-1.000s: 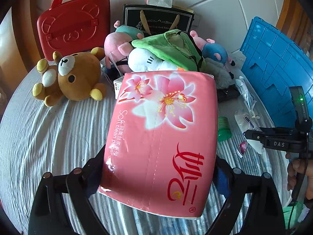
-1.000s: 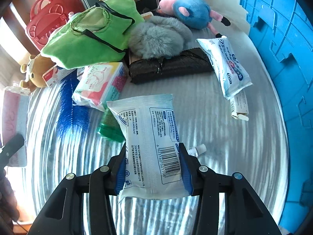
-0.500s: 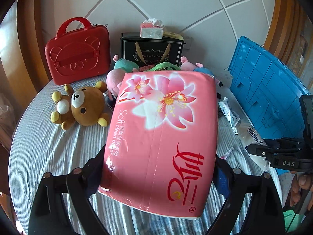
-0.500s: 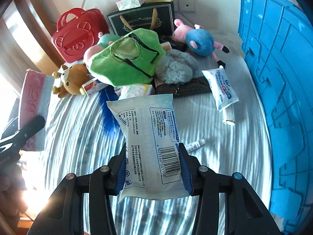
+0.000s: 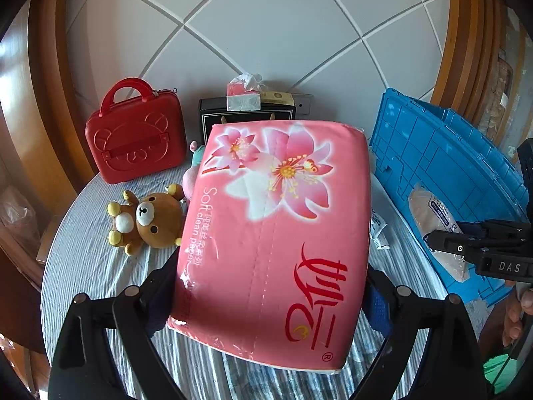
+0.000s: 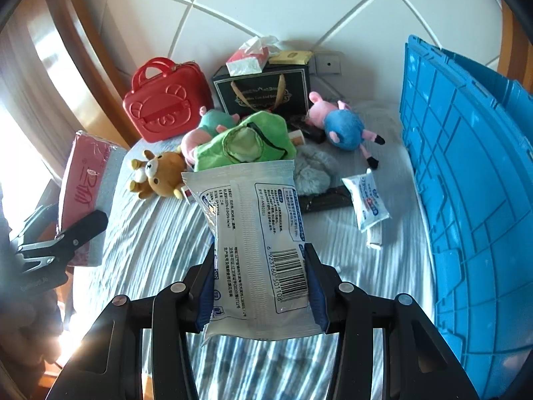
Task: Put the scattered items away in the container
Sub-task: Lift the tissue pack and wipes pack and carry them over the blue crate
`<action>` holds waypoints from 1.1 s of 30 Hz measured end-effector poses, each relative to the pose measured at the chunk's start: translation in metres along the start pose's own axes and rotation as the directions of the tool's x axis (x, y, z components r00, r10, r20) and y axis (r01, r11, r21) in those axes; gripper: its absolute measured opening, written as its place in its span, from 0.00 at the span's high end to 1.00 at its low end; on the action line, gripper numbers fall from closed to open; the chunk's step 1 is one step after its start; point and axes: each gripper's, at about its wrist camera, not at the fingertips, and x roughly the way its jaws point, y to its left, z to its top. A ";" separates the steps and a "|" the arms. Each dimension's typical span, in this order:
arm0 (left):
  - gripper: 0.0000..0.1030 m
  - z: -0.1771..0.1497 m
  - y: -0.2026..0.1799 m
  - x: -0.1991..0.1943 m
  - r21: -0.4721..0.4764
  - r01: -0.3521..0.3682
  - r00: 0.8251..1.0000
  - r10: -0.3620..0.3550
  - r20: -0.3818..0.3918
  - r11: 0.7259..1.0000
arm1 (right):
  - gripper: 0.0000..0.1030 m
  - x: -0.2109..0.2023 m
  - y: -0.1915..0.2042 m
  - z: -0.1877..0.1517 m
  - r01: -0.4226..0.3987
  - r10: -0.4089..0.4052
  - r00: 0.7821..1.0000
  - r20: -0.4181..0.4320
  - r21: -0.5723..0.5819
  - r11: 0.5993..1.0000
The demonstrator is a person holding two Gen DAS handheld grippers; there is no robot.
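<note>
- Striped cloth covers the round tabletop (image 6: 140, 233); the blue crate (image 6: 466, 200) stands at its right edge.
- Our left gripper (image 5: 266, 300) has its jaws clamped on the pink tissue pack (image 5: 276, 226): bulky, soft, light.
- Our right gripper (image 6: 260, 286) pinches the wet-wipes pack (image 6: 256, 233), slick and floppy, so we grip its sides.

Both wrist views tilted down, sharing red case (image 5: 135, 135).

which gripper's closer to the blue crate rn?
Right. The right gripper, gripping a wipes pack, sits beside the blue crate; the left gripper, gripping the tissue pack, is farther left.
</note>
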 end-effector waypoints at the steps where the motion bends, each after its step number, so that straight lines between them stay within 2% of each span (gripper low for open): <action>1: 0.10 0.003 -0.003 -0.004 0.002 -0.002 1.000 0.002 0.005 1.000 | 0.56 -0.005 0.000 0.002 -0.003 0.003 1.000 0.008 -0.005 1.000; 11: 0.10 0.033 -0.034 -0.037 0.030 -0.023 0.997 0.021 0.071 0.999 | 0.56 -0.063 -0.007 0.020 -0.039 0.043 0.995 0.090 -0.038 0.999; 18: 0.10 0.057 -0.064 -0.050 0.050 -0.040 0.991 0.033 0.131 0.998 | 0.56 -0.097 -0.025 0.032 -0.057 0.066 0.987 0.147 -0.064 0.996; 24: 0.10 0.078 -0.106 -0.056 0.079 -0.031 0.985 0.017 0.174 0.996 | 0.56 -0.123 -0.058 0.041 -0.053 0.065 0.978 0.196 -0.063 0.997; 33: 0.10 0.107 -0.181 -0.041 0.142 0.038 0.983 -0.063 0.174 0.989 | 0.56 -0.153 -0.127 0.052 -0.038 0.040 0.967 0.253 -0.014 0.999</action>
